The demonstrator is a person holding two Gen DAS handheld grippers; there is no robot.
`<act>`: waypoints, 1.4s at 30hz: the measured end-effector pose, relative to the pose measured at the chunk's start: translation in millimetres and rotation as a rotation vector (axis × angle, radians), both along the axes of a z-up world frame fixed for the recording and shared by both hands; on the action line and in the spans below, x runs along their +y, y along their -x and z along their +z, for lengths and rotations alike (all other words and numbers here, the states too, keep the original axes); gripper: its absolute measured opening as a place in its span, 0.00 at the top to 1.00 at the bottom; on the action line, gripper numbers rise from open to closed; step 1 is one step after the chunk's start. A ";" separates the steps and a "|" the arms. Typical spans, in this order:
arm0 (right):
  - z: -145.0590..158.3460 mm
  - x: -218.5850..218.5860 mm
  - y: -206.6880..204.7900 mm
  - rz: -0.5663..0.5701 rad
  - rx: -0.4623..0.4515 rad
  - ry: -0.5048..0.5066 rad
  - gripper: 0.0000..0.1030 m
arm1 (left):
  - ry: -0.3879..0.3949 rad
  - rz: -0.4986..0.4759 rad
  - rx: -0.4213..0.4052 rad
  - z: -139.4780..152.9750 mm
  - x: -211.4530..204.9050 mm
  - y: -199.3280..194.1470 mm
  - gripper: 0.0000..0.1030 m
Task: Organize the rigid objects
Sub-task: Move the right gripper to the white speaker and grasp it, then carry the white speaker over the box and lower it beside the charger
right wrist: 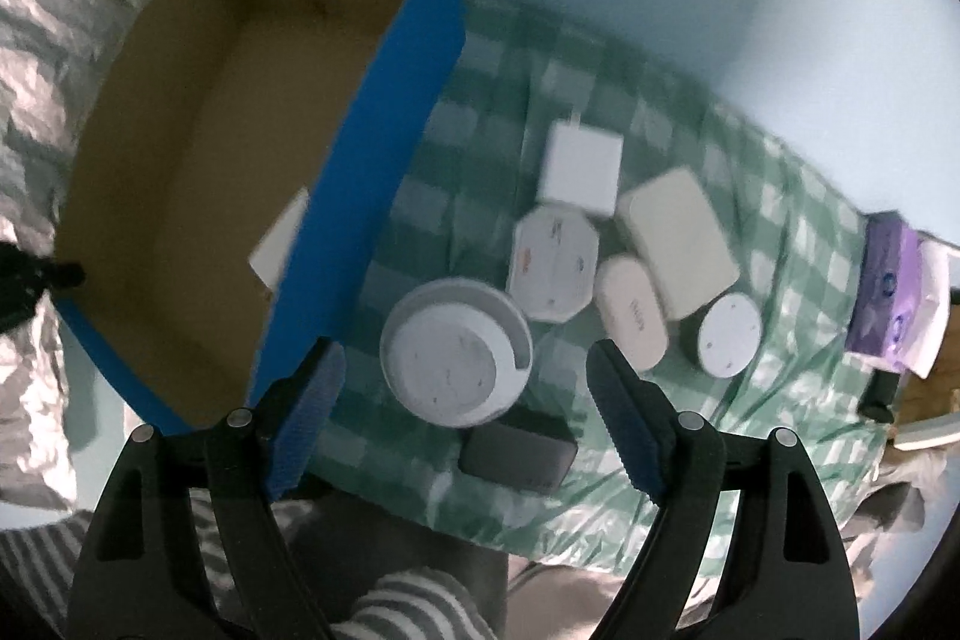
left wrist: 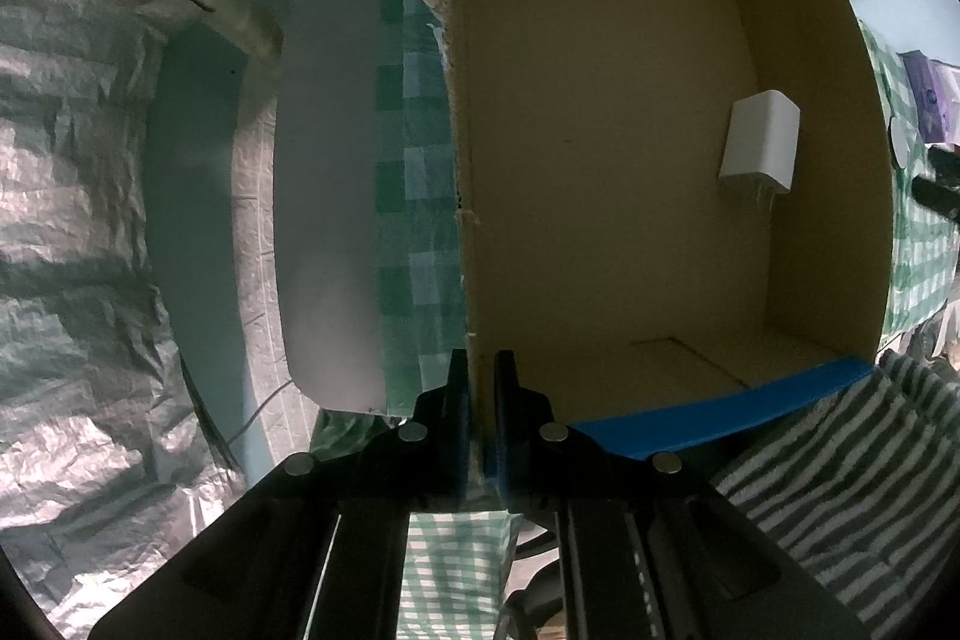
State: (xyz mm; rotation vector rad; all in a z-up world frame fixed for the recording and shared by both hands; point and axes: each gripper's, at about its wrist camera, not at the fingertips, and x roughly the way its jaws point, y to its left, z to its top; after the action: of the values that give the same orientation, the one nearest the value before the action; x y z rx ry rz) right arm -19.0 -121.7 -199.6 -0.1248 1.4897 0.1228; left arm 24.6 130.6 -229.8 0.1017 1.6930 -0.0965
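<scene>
Here, the left gripper (left wrist: 480, 388) pinches the side wall of the blue cardboard box (left wrist: 600, 220), its fingers pressed against either face of the wall. Inside the box, a white charger (left wrist: 761, 142) lies against the far wall. Beside the box, the right gripper (right wrist: 465, 400) hovers with fingers spread above a round white device (right wrist: 456, 361) on the green checked cloth (right wrist: 768, 196), among other white gadgets.

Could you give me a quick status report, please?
Left gripper shut on box wall. Right gripper open above round white device. One white charger boxed; other pieces on checked cloth. Nothing blocking.
</scene>
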 end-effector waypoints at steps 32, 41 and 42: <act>-93.0 18.7 -5.8 0.003 0.161 0.051 0.19 | 0.002 0.010 0.011 0.7 1.6 2.0 0.93; -99.8 28.7 -12.3 0.015 0.154 0.066 0.19 | 0.000 0.005 0.008 -0.4 2.1 2.6 0.93; -100.1 30.0 -12.9 0.016 0.152 0.066 0.19 | 0.000 0.005 0.008 -0.5 1.6 2.8 0.93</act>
State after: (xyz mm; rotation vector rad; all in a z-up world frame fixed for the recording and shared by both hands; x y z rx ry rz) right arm -6.1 -91.8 -299.6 -0.1839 1.6450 0.0983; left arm 21.9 132.2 -230.3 0.0973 1.7015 -0.0929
